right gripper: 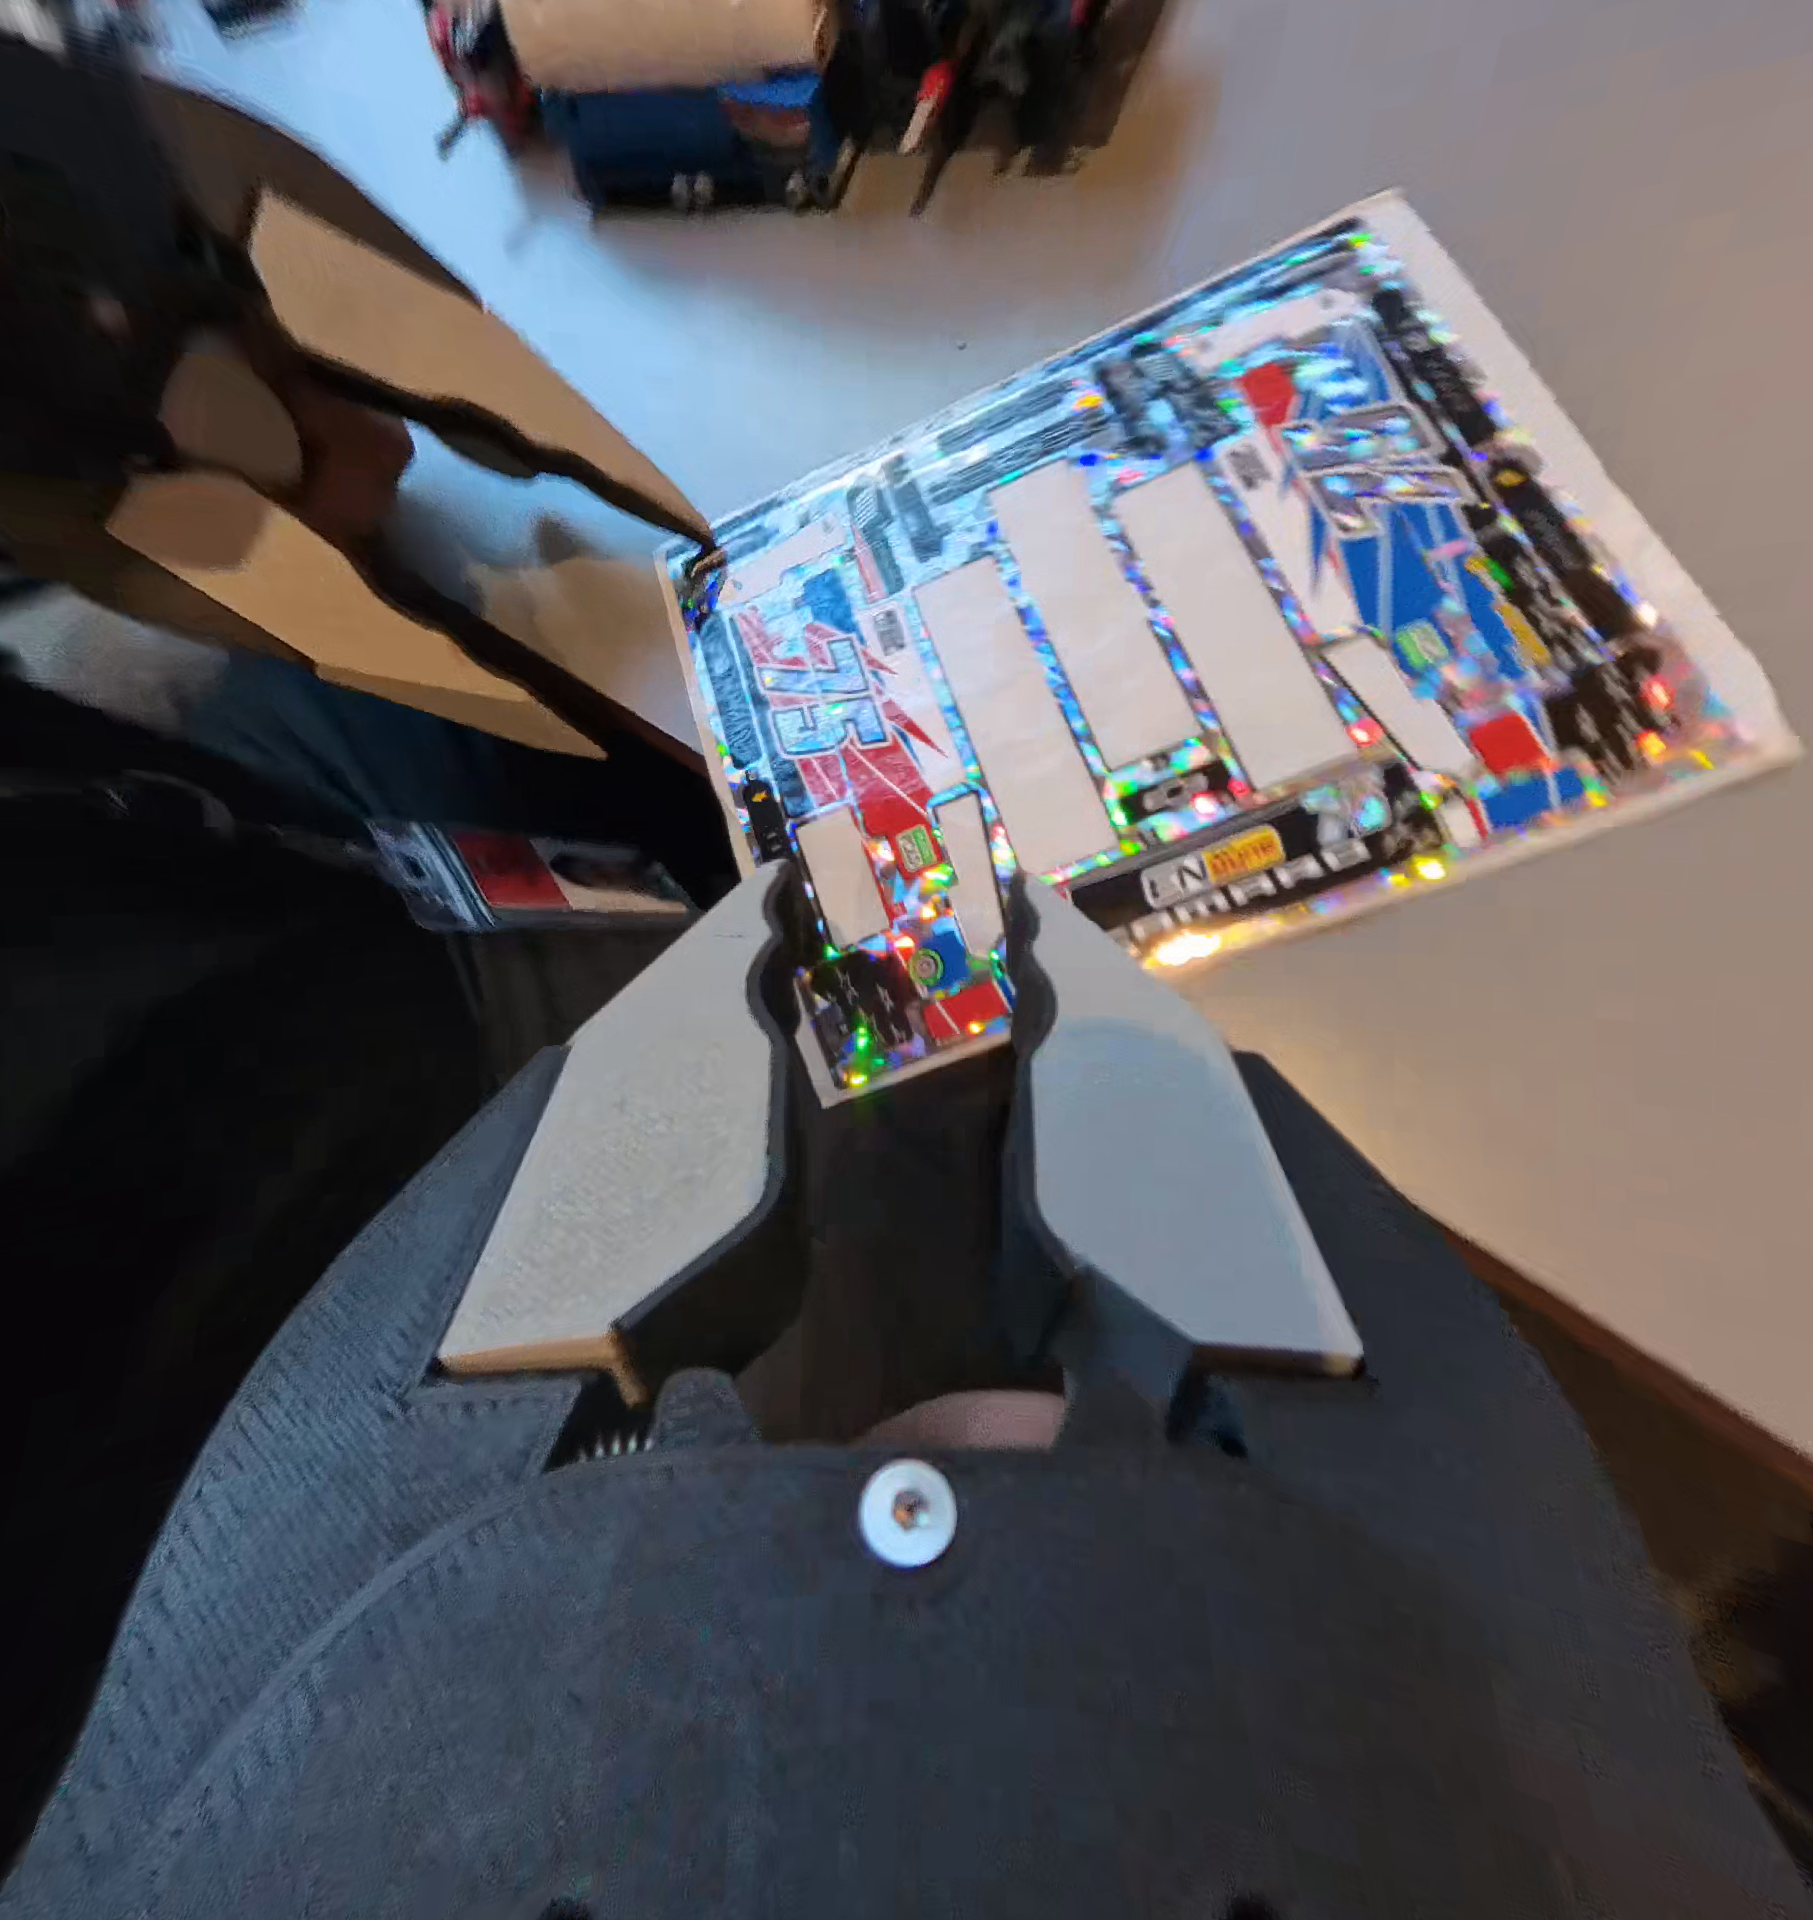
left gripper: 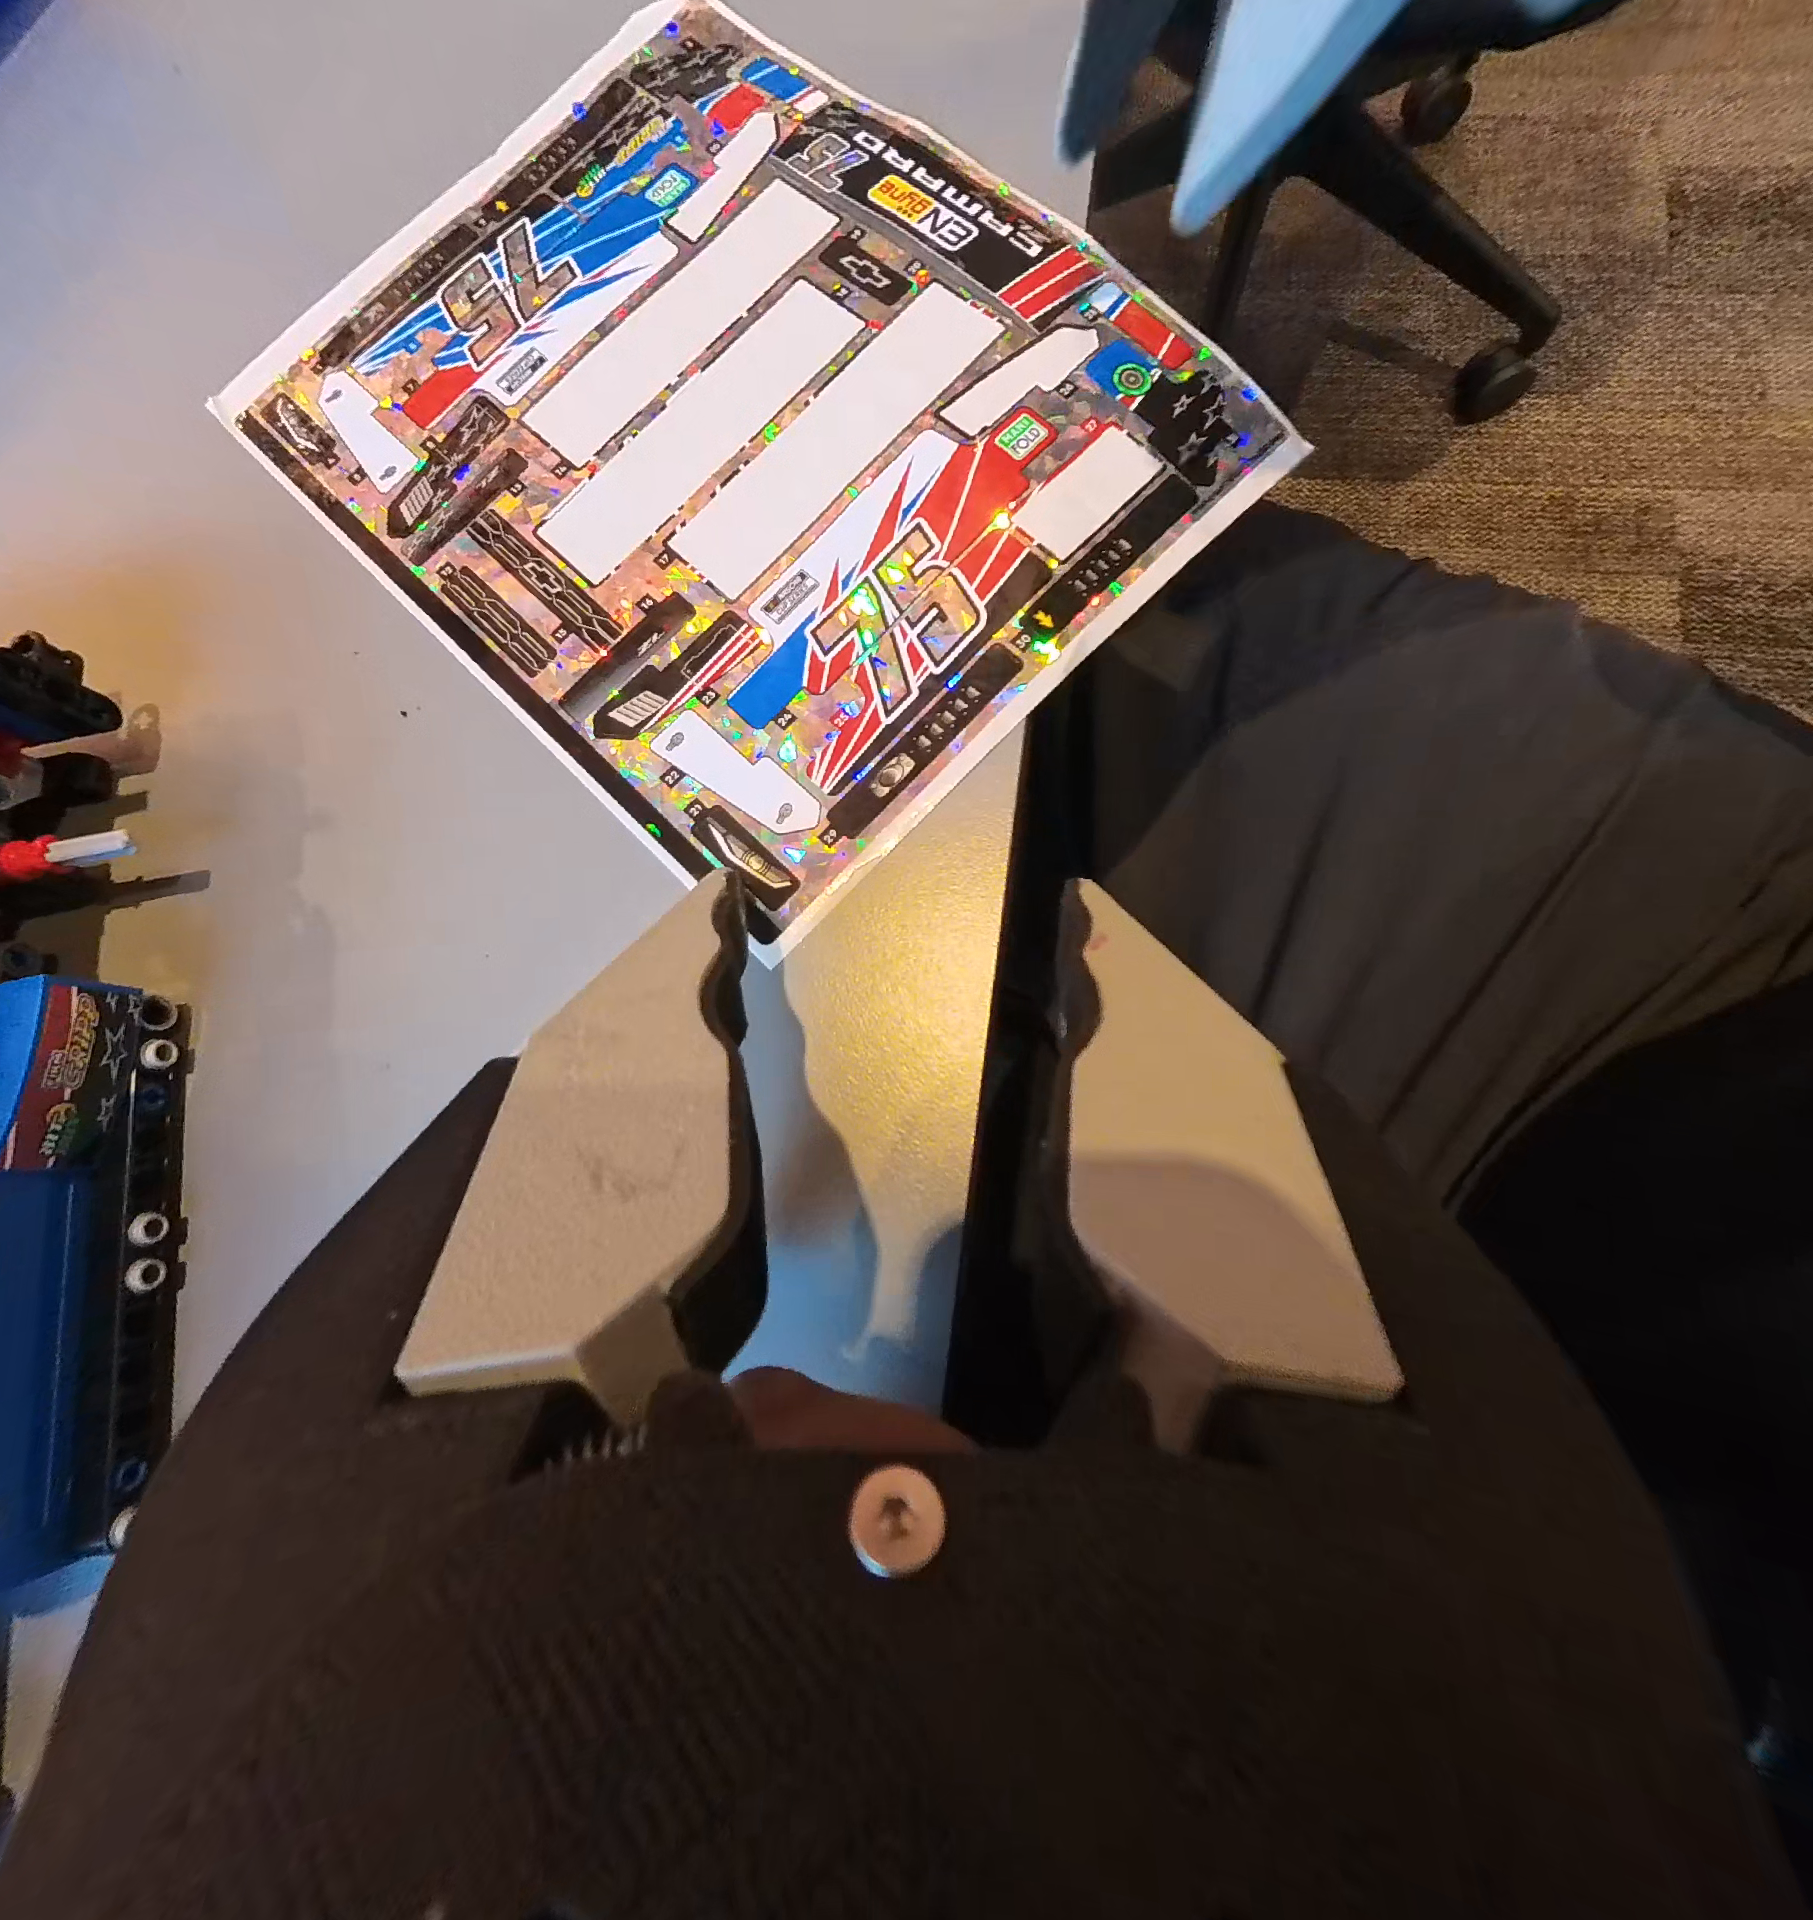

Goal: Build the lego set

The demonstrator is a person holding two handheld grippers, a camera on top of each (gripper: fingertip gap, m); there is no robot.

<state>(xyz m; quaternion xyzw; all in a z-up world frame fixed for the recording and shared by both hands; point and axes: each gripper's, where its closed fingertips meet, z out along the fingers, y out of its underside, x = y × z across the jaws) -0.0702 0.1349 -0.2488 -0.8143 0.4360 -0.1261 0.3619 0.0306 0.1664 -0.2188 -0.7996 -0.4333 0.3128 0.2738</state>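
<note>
The glittery rectangular sticker sheet (left gripper: 756, 457) lies on the grey table (left gripper: 258, 582). The left gripper (left gripper: 902, 914) stands wide beside its corner; the right gripper (right gripper: 897, 935) straddles another, open. Only the left view shows the blue lego car (left gripper: 60, 1226), cropped.

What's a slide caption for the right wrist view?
Right gripper, open, straddles one corner of the holographic sticker sheet; left gripper tip meets another corner.
</note>
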